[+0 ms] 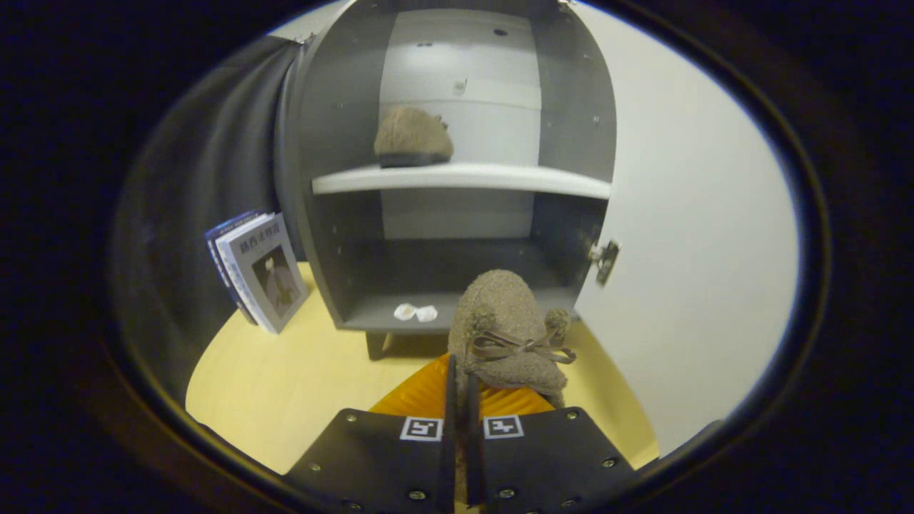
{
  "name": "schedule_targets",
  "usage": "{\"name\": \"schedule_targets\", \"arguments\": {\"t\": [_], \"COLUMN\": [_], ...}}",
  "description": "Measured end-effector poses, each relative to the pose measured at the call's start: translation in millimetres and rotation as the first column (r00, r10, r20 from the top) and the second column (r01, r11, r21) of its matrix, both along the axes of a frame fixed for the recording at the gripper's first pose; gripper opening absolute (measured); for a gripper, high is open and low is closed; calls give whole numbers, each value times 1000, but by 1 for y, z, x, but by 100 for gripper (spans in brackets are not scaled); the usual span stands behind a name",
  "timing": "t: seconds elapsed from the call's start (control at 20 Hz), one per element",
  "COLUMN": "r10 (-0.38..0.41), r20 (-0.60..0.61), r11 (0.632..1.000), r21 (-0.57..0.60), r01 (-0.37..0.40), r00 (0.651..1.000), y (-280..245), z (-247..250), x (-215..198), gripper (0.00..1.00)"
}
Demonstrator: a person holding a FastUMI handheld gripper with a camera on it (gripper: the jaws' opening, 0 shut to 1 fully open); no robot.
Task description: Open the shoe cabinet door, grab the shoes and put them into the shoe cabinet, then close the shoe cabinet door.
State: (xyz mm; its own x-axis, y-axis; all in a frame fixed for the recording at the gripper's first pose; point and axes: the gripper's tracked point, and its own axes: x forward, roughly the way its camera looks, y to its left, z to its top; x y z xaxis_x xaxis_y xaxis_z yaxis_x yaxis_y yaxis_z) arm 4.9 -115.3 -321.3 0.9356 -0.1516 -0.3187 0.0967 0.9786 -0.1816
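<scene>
The grey shoe cabinet point(335, 235) stands ahead with its white door point(685, 250) swung open to the right. One fuzzy brown shoe point(413, 137) rests on the white middle shelf point(500, 178), left side. A second fuzzy brown shoe point(508, 328) with a brown bow is pinched at its rear edge by my gripper point(463, 385), whose fingers are nearly together. This shoe hangs in front of the cabinet's lower compartment, above the wooden floor.
Several books point(260, 271) lean against the dark cloth wall left of the cabinet. Two small white scraps point(415, 313) lie on the bottom shelf's front edge. A door hinge point(605, 260) sticks out at the right. The yellow wooden floor point(285, 385) spreads below.
</scene>
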Motion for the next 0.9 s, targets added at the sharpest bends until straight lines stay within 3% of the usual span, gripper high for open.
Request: {"name": "schedule_targets", "arguments": {"t": [0.25,0.9], "r10": [-11,46], "r20": [130,286], "r11": [1000,994], "r21": [-18,-112], "r01": [13,-15], "r00": [991,957], "y": [-8,-8], "z": [80,197], "x": [24,135], "gripper": [7,7]}}
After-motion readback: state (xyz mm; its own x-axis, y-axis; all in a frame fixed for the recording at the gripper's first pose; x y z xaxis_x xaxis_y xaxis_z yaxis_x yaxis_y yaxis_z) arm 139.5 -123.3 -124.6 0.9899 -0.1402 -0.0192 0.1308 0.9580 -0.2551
